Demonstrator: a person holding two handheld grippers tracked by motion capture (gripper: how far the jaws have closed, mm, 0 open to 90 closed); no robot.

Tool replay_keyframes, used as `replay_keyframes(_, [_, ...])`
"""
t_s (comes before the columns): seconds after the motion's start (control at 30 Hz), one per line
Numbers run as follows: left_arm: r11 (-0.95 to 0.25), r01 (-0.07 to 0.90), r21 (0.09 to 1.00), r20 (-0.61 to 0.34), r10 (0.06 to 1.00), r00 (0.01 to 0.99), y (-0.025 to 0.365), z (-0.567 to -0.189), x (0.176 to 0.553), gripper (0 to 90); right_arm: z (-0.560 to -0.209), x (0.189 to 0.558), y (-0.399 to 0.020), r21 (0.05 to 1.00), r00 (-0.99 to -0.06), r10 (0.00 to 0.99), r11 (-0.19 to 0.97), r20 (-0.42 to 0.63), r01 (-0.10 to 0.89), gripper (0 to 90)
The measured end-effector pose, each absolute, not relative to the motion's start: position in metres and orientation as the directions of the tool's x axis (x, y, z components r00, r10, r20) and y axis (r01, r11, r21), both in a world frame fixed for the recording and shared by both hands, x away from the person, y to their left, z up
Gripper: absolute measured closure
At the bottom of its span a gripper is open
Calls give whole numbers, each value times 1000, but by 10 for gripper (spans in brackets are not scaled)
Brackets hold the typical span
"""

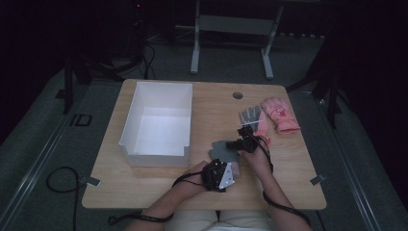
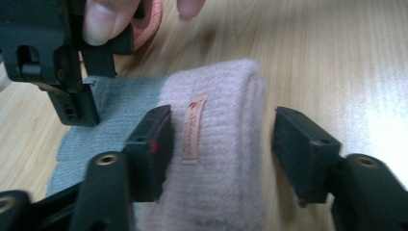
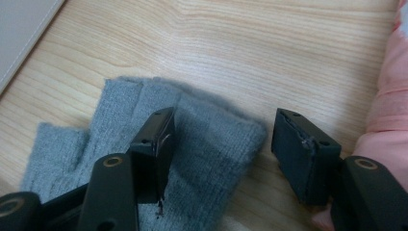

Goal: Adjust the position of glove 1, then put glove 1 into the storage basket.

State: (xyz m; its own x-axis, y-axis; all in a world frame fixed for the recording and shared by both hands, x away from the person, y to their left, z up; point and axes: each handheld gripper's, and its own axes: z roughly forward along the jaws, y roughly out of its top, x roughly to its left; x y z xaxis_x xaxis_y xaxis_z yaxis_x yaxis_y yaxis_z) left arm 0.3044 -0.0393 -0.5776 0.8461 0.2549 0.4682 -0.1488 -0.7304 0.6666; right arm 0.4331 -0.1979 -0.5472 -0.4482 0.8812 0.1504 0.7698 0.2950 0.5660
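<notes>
A knitted glove lies on the table in front of the person, with a grey finger part (image 1: 220,150) and a pink cuff (image 1: 235,168). My left gripper (image 1: 230,172) is open and straddles the pink cuff (image 2: 226,86), which bears a small label (image 2: 192,130). The left pad touches the cuff; the right pad stands a little clear of it. My right gripper (image 1: 239,143) is open over the grey finger part (image 3: 120,115), with one grey finger tip between its jaws. In the left gripper view the right gripper (image 2: 72,82) sits at the upper left, on the grey part.
A white open box (image 1: 154,159) stands on the left half of the wooden table (image 1: 288,183). A second grey and pink glove (image 1: 253,118) and a pink glove (image 1: 280,114) lie at the back right. The pink glove (image 3: 389,106) is close beside my right gripper.
</notes>
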Motion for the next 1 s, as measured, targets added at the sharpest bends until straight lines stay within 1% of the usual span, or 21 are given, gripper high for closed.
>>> replay_keyframes(0.03, [-733, -153, 662, 473, 251, 845, -39, -578, 305, 477, -547, 433, -198, 564, -447, 881, 294, 153, 772, 410])
replay_keyframes(0.07, [-726, -147, 671, 461, 254, 850, -37, -577, 306, 506, -547, 434, -198, 561, -447, 880, 293, 158, 774, 443])
replay_keyframes(0.13, [-711, -123, 693, 423, 262, 867, -34, -574, 310, 606, -546, 433, -196, 552, -458, 871, 297, 179, 779, 467])
replay_keyframes(0.17, [-705, -108, 700, 402, 265, 877, -32, -573, 313, 639, -546, 433, -195, 548, -462, 866, 298, 190, 782, 498])
replay_keyframes(0.2, [-698, -93, 711, 381, 270, 884, -31, -572, 314, 657, -546, 433, -194, 542, -469, 858, 296, 212, 787, 530])
replay_keyframes(0.27, [-682, -59, 729, 338, 283, 897, -30, -571, 318, 675, -547, 434, -194, 525, -467, 842, 278, 269, 804, 636])
replay_keyframes(0.33, [-672, -23, 740, 298, 297, 907, -28, -569, 321, 686, -547, 432, -192, 539, -489, 828, 289, 274, 791, 716])
replay_keyframes(0.4, [-675, -2, 738, 277, 300, 913, -27, -565, 322, 695, -544, 429, -191, 549, -497, 829, 297, 259, 781, 736])
replay_keyframes(0.5, [-680, 21, 733, 257, 305, 917, -26, -556, 320, 703, -537, 426, -193, 560, -508, 814, 291, 281, 776, 744])
replay_keyframes(0.57, [-686, 15, 727, 269, 305, 914, -28, -546, 316, 703, -527, 422, -196, 579, -523, 800, 287, 293, 763, 746])
replay_keyframes(0.73, [-712, -11, 703, 311, 293, 904, -33, -505, 307, 706, -493, 411, -204, 629, -550, 778, 270, 304, 729, 747])
replay_keyframes(0.77, [-705, -9, 709, 301, 291, 908, -32, -495, 306, 706, -486, 409, -206, 641, -554, 773, 262, 308, 722, 747])
replay_keyframes(0.87, [-704, -27, 710, 311, 280, 908, -25, -468, 305, 707, -466, 404, -206, 674, -573, 764, 257, 297, 692, 747])
replay_keyframes(1.0, [-720, -56, 691, 334, 250, 909, -13, -444, 309, 706, -443, 404, -200, 705, -599, 747, 259, 287, 660, 747])
